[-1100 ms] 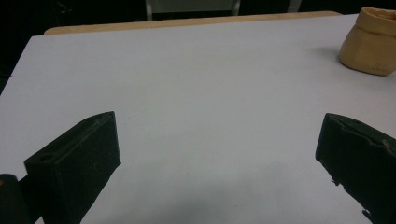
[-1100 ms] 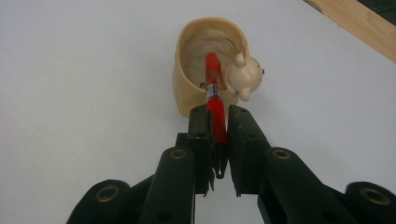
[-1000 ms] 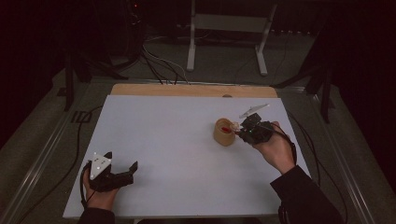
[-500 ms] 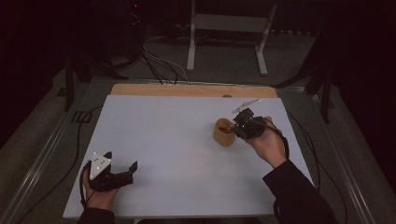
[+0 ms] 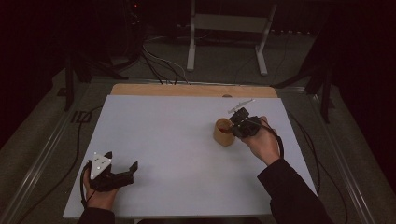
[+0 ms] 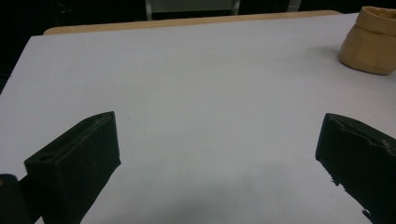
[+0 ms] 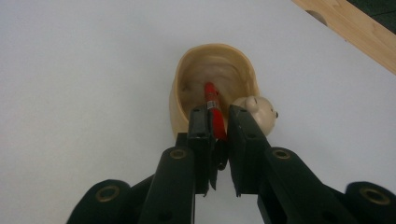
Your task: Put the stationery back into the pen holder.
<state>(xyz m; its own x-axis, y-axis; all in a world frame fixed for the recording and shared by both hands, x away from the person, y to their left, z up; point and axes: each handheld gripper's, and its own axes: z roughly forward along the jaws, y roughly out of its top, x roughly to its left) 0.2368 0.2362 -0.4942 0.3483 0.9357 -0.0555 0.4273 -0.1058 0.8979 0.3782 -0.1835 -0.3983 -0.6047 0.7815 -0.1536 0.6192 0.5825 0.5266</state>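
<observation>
A tan cup shaped like an animal stands on the white table top, right of the middle. My right gripper hangs over its rim, shut on a red pen. The pen's tip reaches down into the cup, whose small rounded head juts from its right side in the right gripper view. My left gripper rests near the table's front left corner, held in a hand. Its jaws stand wide open with nothing between them, and its view has the cup at the far right.
A wooden strip runs along the table's far edge. Beyond it stand a white metal stand and cables on the dark floor. Bare white table top lies between the two grippers.
The right hand has carried the pen leftward and slightly down, from beside the cup's right side to over its opening. The left gripper has stayed put.
</observation>
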